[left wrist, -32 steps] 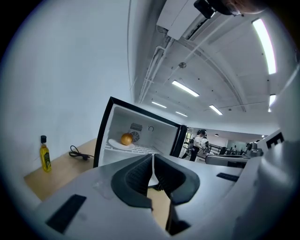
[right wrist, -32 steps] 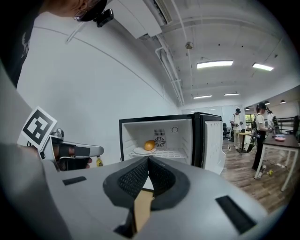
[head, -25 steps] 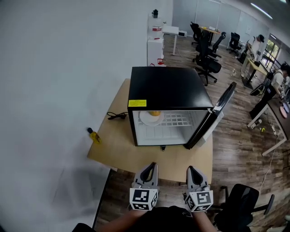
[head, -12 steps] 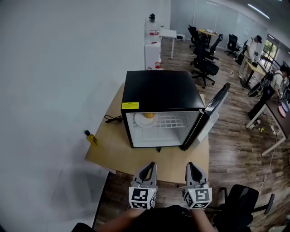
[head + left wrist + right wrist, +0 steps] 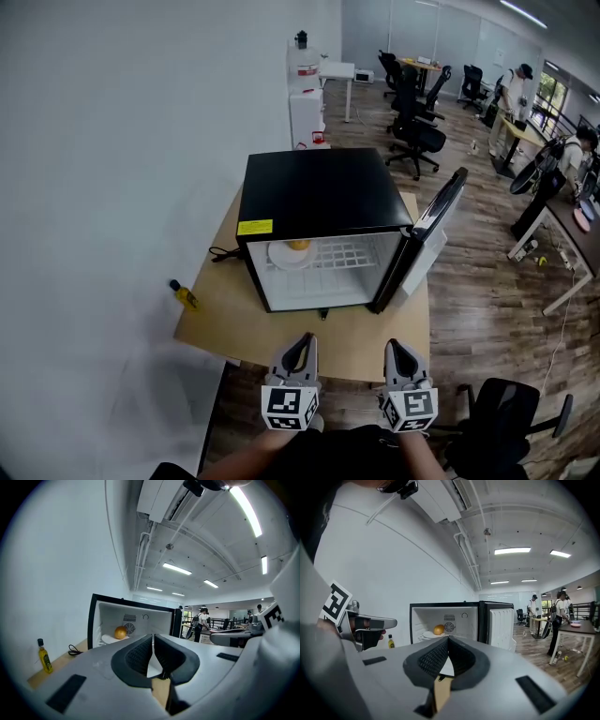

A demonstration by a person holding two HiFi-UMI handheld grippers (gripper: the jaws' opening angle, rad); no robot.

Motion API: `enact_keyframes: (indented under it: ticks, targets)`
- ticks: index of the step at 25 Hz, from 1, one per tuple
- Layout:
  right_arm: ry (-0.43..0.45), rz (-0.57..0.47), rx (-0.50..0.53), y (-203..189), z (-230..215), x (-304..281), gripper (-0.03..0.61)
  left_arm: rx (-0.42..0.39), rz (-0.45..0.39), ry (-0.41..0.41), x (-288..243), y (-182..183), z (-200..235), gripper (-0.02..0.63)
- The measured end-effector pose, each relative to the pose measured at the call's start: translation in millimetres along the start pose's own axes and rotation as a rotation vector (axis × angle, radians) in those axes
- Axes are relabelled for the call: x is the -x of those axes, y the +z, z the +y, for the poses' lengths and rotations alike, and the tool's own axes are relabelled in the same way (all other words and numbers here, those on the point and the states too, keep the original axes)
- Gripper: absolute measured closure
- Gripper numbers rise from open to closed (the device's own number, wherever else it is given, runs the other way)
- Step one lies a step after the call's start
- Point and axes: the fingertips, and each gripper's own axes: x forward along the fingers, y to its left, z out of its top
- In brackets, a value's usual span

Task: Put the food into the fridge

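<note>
A black mini fridge [image 5: 314, 187] stands on a light wooden table [image 5: 220, 314], its door [image 5: 427, 234] swung open to the right. Inside, on the left of the wire shelf, a round orange food item [image 5: 298, 245] rests on a white plate [image 5: 286, 255]; the same food [image 5: 120, 632] [image 5: 438, 629] shows in both gripper views. My left gripper [image 5: 298, 346] and right gripper [image 5: 397, 351] hover side by side at the table's near edge, in front of the fridge. Both are shut with nothing between the jaws.
A small yellow bottle [image 5: 184, 295] stands at the table's left edge and a black cable [image 5: 220, 254] lies left of the fridge. Office chairs [image 5: 417, 131], desks and people are in the room behind; a black chair [image 5: 502, 417] is at my right.
The view has pulled back from the fridge, which now sits farther from both grippers. The grippers keep their pose, still shut and side by side.
</note>
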Motion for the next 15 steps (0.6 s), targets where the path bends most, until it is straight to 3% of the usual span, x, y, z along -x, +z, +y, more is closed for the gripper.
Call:
enact_keyframes:
  ticks: [15]
  targets:
    - [0.041, 0.001, 0.023, 7.1, 1.7, -21.2, 0.518, 0.016, 0.018, 0.013, -10.6, 2.2, 10.0, 0.589]
